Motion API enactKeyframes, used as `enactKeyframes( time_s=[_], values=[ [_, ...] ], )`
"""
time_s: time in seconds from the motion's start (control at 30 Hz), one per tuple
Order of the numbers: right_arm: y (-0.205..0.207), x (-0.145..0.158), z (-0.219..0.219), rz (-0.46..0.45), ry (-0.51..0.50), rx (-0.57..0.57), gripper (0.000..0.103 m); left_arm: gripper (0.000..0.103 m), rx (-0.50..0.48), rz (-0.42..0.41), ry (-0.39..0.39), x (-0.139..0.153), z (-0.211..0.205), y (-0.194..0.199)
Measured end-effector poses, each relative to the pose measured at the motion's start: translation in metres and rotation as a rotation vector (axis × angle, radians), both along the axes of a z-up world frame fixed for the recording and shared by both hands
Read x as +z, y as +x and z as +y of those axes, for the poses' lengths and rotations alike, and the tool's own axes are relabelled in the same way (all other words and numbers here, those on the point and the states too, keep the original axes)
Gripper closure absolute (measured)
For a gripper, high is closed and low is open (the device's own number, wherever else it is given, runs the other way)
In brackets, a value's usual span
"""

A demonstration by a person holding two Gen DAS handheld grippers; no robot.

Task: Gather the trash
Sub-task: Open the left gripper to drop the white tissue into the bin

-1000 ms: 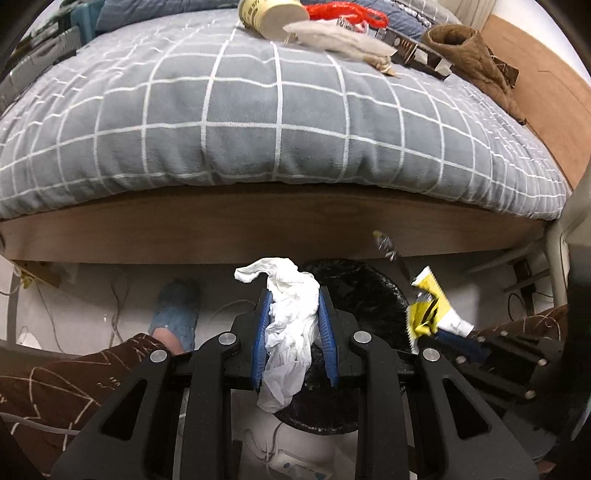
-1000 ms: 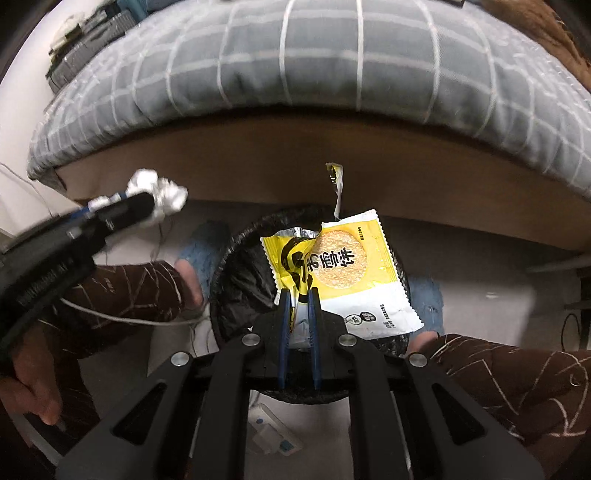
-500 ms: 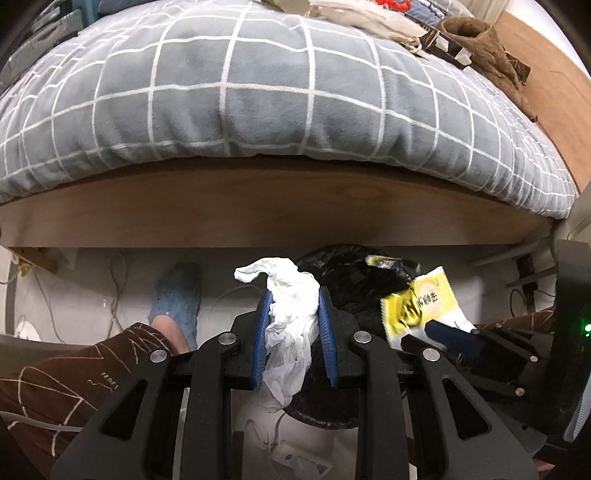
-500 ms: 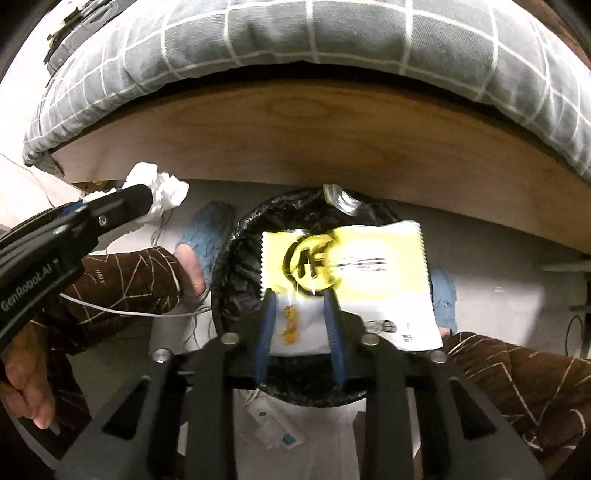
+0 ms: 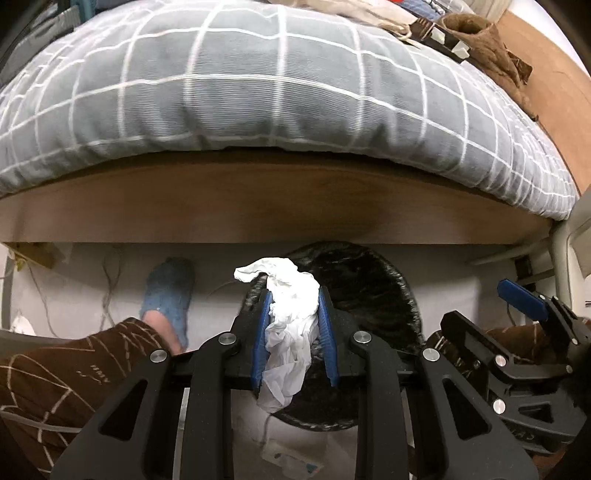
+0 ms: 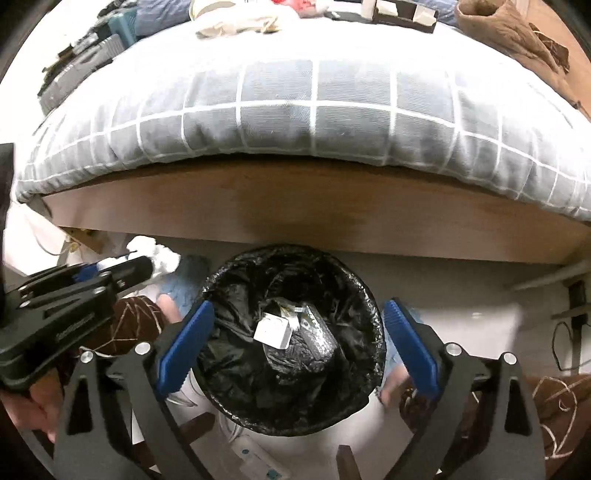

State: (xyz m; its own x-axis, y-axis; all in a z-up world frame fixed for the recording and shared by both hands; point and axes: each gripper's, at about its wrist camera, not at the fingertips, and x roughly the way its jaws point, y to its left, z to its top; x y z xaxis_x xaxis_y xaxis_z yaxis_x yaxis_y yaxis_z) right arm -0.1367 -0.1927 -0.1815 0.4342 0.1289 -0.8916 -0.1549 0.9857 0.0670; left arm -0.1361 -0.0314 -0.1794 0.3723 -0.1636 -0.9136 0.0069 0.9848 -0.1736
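Note:
My left gripper (image 5: 293, 295) is shut on a crumpled white tissue (image 5: 288, 314) and holds it over the near left rim of a black-lined trash bin (image 5: 369, 280) on the floor by the bed. It also shows in the right wrist view (image 6: 147, 264), left of the bin. My right gripper (image 6: 297, 314) is open and empty right above the bin (image 6: 236, 373). Inside the bin lie a white wrapper (image 6: 273, 330) and a silvery packet (image 6: 314, 343). The right gripper's blue finger (image 5: 521, 301) shows at the right of the left wrist view.
A bed with a grey checked duvet (image 5: 258, 92) and wooden side board (image 5: 277, 206) stands just behind the bin. More litter and clothes (image 6: 258, 18) lie on the bed's far side. The person's legs and blue slippers (image 5: 170, 291) flank the bin. A white power strip (image 6: 258, 461) lies on the floor.
The right gripper opened and the yellow snack packet dropped out of it into the bin. The left gripper kept its hold on the tissue and moved slightly closer to the bin.

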Motion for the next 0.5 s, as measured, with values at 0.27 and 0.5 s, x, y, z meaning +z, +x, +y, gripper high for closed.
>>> enactKeyframes(
  time_s=[0.27, 0.5],
  values=[
    [-0.001, 0.002, -0.018, -0.008, -0.022, -0.035, 0.010, 0.079, -0.053, 0.033, -0.013, -0.011, -0.022, -0.004],
    [-0.006, -0.004, -0.030, 0.010, -0.042, -0.058, 0.010, 0.078, -0.111, 0.038, -0.004, -0.017, -0.047, -0.009]
  ],
)
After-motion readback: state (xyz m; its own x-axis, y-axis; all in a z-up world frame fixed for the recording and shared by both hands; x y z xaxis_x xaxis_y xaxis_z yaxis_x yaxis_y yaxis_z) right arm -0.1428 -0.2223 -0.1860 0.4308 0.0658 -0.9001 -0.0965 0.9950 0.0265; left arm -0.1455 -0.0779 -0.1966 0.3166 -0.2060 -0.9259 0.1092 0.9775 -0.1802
